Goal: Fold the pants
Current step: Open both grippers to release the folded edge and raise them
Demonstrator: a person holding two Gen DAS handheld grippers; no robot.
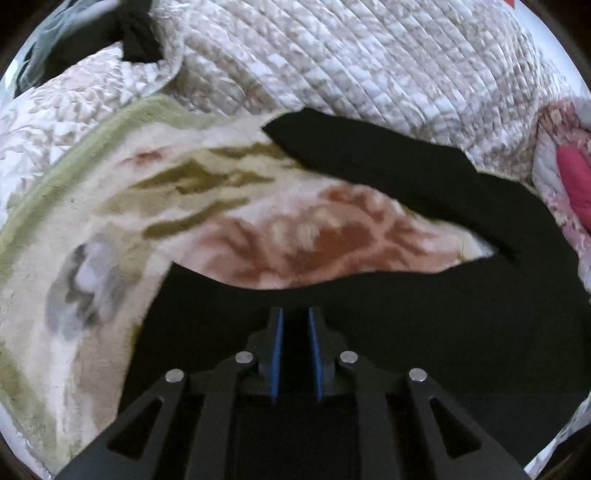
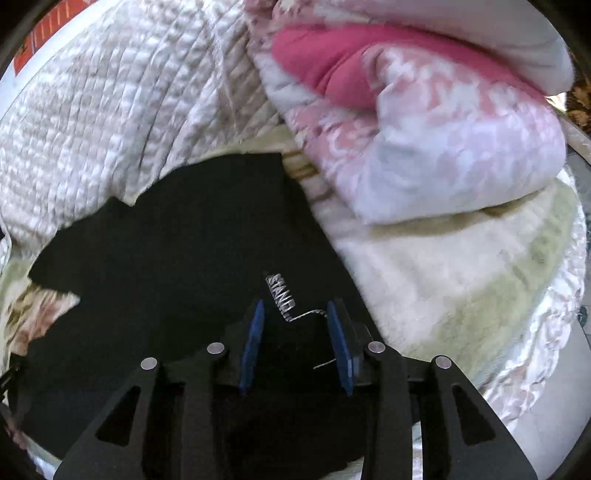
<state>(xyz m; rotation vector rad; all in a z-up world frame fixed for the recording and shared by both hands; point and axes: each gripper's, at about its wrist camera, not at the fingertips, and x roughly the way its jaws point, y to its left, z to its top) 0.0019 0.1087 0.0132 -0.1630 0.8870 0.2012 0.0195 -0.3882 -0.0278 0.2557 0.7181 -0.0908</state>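
Note:
Black pants lie spread on a bed, and one leg runs up toward the far left. My left gripper hovers over the near part of the pants. Its blue pads stand a narrow gap apart, and only dark cloth shows beneath them. In the right wrist view the pants fill the lower left, with white lettering printed on them. My right gripper is open just above that lettering, its pads clearly apart and pressing on nothing.
A fleece blanket with green and rust patterns lies under the pants. Behind it is a cream quilted bedspread. A bunched pink floral quilt sits to the right. A dark garment lies at the far left.

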